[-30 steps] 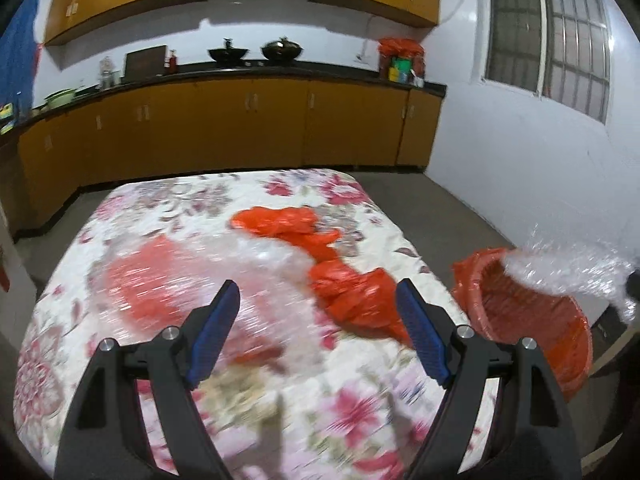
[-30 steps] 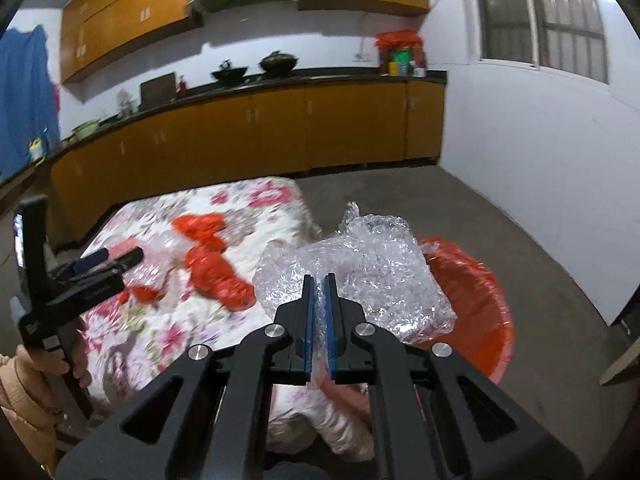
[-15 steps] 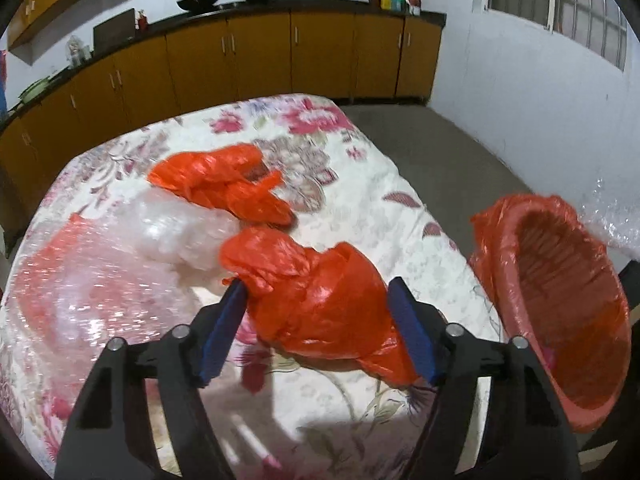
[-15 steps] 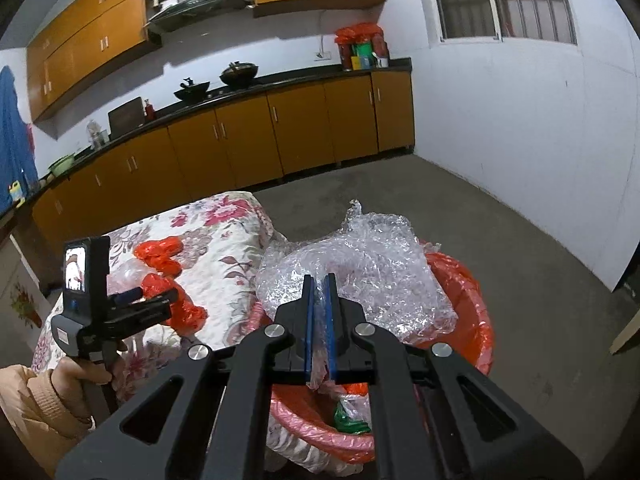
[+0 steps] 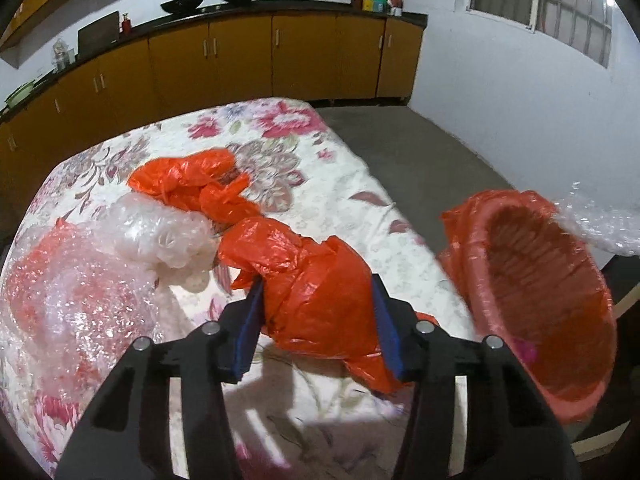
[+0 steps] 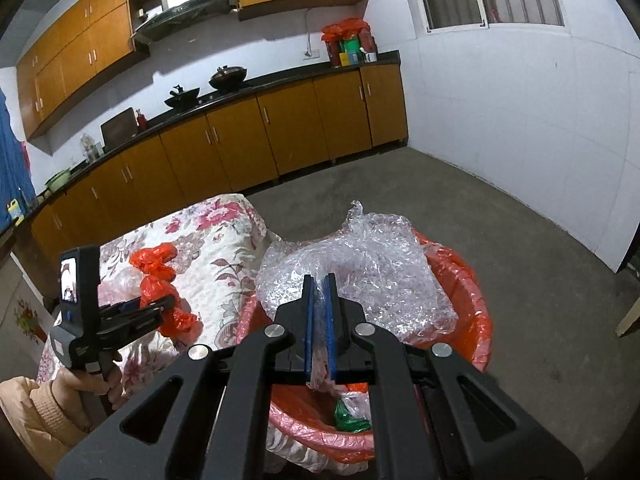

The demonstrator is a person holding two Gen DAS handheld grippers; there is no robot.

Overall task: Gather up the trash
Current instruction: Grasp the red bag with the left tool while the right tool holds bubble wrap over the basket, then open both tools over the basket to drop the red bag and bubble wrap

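Observation:
My left gripper [image 5: 316,312] is open, its jaws on either side of a crumpled orange plastic bag [image 5: 316,276] lying on the floral table [image 5: 280,148]. A second orange bag [image 5: 192,184] and clear bubble wrap [image 5: 160,236] lie behind it. My right gripper [image 6: 319,292] is shut on a sheet of clear bubble wrap [image 6: 360,268] and holds it over the red basket [image 6: 476,292], which stands beside the table's right edge and also shows in the left wrist view [image 5: 548,296]. The left gripper also shows in the right wrist view [image 6: 156,304].
More bubble wrap over something red [image 5: 60,288] lies at the table's left. Green and other trash [image 6: 350,420] lies in the basket. Orange kitchen cabinets [image 5: 240,60] run along the back wall. Grey floor [image 6: 520,240] lies to the right.
My left gripper has moved forward and down until the near orange bag sits between its jaws. My right gripper has carried the bubble wrap over the basket.

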